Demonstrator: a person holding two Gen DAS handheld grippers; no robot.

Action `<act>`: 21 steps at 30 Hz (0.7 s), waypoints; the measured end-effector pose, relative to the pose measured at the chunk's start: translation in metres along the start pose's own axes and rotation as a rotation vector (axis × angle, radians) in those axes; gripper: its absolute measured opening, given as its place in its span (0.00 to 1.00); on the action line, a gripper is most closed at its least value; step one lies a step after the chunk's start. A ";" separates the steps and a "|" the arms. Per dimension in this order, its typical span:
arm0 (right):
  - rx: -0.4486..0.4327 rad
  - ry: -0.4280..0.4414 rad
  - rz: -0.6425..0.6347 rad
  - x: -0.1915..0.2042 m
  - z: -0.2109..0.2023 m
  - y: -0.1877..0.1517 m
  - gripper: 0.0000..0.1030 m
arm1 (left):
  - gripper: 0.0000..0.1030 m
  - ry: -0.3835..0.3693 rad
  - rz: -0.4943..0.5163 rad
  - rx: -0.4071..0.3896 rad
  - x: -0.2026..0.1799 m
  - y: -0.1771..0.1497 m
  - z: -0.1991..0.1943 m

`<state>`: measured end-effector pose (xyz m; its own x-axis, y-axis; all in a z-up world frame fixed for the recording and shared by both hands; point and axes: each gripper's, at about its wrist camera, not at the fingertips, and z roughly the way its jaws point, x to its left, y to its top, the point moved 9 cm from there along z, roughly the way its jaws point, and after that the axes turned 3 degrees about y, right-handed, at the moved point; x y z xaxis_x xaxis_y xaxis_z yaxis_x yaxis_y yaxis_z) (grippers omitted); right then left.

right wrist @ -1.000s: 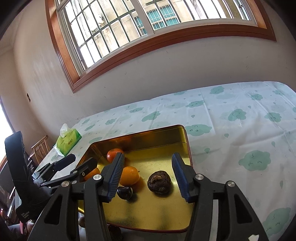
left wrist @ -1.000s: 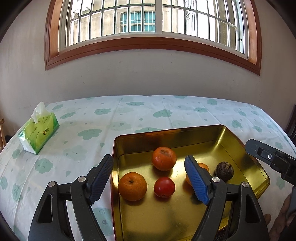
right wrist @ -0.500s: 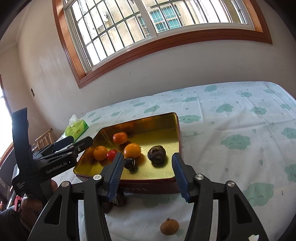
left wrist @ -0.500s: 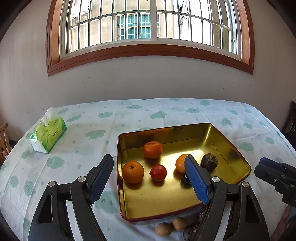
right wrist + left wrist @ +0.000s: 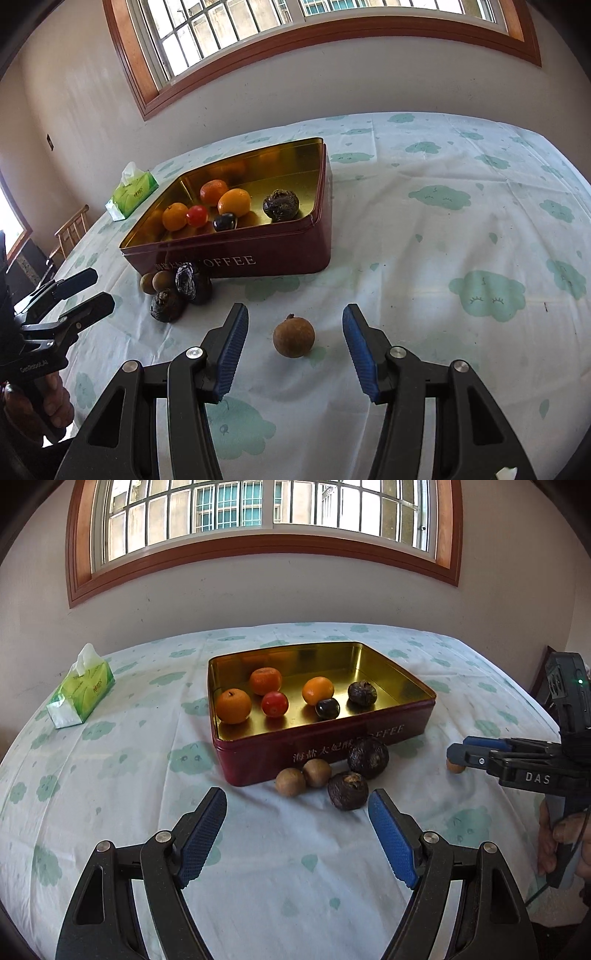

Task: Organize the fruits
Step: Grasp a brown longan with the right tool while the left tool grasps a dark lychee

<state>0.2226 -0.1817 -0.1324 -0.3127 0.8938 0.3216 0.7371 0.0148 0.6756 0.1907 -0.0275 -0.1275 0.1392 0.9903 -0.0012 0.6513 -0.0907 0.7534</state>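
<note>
Between spread jaws of right gripper: lone brown longan on bench.
Nearest left gripper, released and empty: dark wrinkled fruit, two more longans, another dark fruit against the red tin. Farther, inside the tin: three oranges, red tomato, dark plum, wrinkled fruit. Beyond, far left: green tissue pack.

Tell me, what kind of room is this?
Probably a room in a home: a table under a cloud-print tablecloth, a barred wood-framed window, a tissue pack and a tin holding fruit.
</note>
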 end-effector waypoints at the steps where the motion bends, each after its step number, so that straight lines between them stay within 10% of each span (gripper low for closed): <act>1: 0.022 -0.011 -0.008 0.000 0.005 -0.002 0.43 | 0.77 -0.008 0.002 0.009 -0.002 -0.002 0.000; 4: 0.081 0.013 0.010 -0.002 0.016 -0.008 0.23 | 0.77 -0.015 -0.004 0.029 -0.006 -0.004 0.003; 21: 0.064 0.074 0.070 -0.005 0.014 -0.006 0.23 | 0.46 -0.079 -0.133 0.193 -0.034 0.002 0.067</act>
<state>0.2279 -0.1804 -0.1478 -0.3008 0.8579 0.4166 0.7949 -0.0159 0.6066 0.2374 -0.0689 -0.1702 0.0957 0.9843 -0.1486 0.7972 0.0136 0.6035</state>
